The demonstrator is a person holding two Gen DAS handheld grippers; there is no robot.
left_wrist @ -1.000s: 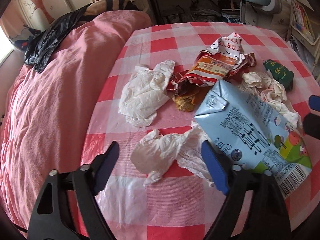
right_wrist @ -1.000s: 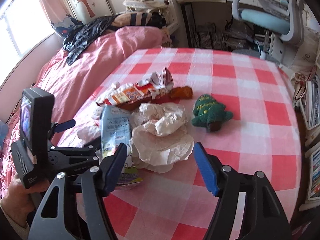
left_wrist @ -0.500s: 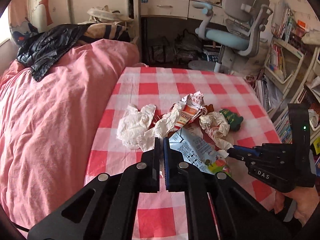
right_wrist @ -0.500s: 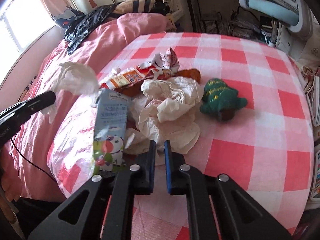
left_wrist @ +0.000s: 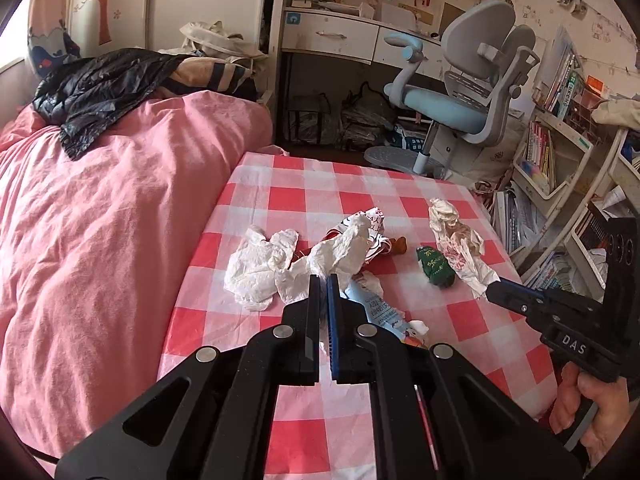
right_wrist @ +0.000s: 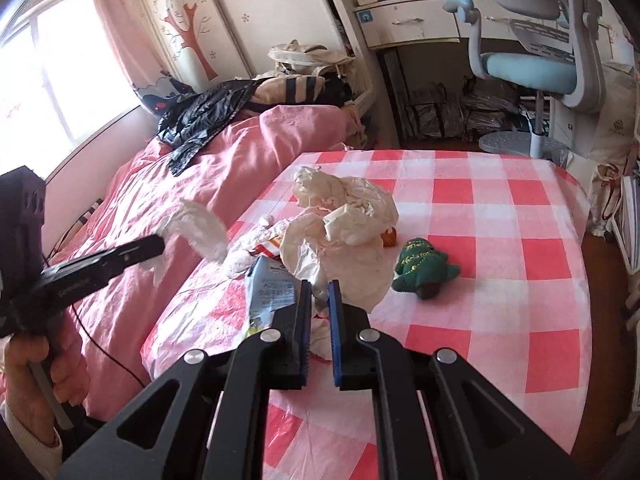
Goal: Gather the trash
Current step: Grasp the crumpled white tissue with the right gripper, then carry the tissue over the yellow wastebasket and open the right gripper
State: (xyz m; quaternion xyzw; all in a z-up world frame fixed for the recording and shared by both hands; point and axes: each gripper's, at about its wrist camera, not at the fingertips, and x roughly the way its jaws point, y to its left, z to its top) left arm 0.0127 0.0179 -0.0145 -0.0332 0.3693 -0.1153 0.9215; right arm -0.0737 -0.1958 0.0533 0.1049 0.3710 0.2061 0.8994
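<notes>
My left gripper (left_wrist: 323, 278) is shut on a crumpled white tissue (left_wrist: 340, 254) and holds it above the checked table (left_wrist: 288, 200); the tissue also shows in the right wrist view (right_wrist: 198, 230). My right gripper (right_wrist: 319, 286) is shut on a large crumpled white paper (right_wrist: 340, 232), lifted off the table; it also shows in the left wrist view (left_wrist: 456, 244). On the table lie another white tissue (left_wrist: 256, 268), a blue milk carton (right_wrist: 270, 292), a red and white wrapper (left_wrist: 372, 220) and a green Christmas-tree toy (right_wrist: 422, 262).
A pink-covered bed (left_wrist: 100, 220) borders the table's left side, with a black jacket (left_wrist: 104, 88) on it. A desk chair (left_wrist: 472, 92) and desk stand behind the table. Bookshelves (left_wrist: 552, 152) line the right.
Both grippers went from open to shut. The left lifted a tissue and the right lifted the big white paper; both have risen and pulled back from the table.
</notes>
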